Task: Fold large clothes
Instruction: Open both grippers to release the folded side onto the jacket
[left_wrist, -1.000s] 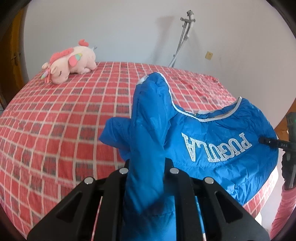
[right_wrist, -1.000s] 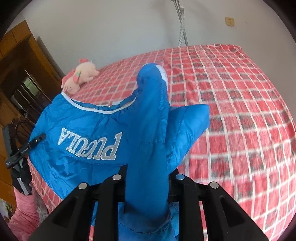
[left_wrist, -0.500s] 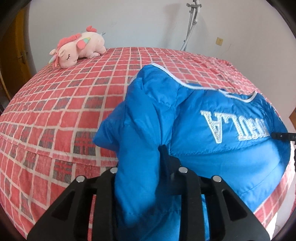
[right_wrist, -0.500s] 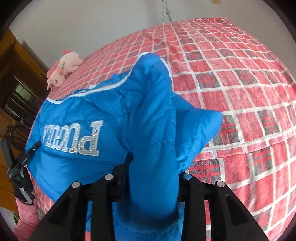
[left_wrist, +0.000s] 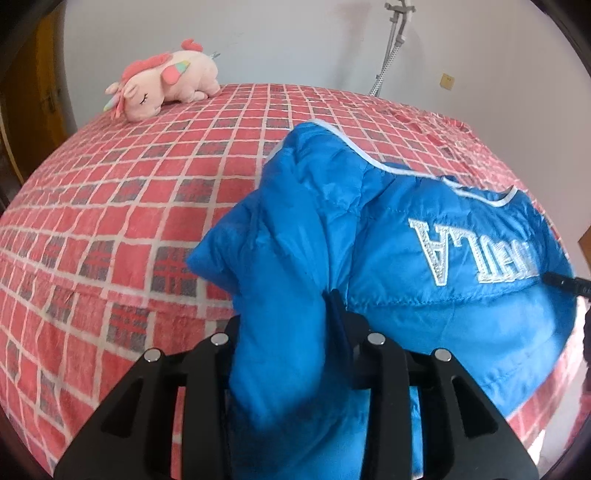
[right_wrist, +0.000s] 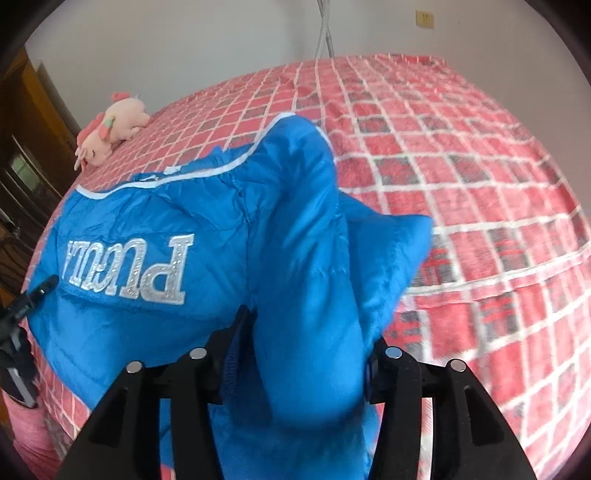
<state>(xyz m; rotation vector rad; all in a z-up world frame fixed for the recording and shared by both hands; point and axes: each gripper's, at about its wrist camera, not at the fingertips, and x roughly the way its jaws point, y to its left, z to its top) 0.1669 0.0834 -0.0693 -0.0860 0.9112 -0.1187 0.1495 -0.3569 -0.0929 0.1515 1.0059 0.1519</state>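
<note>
- Red checked bedspread is covering the bed, white wall behind; pink plush unicorn is lying at the far edge.
- Blue puffer jacket is sitting on the bed's near side, silver lettering showing.
- Left gripper is pinching a jacket fold.
- Right gripper is pinching another fold.

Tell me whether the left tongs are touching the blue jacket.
Touching. The left wrist view shows the left tongs clamped on a bunched fold of the blue jacket, fabric filling the gap between them.
</note>
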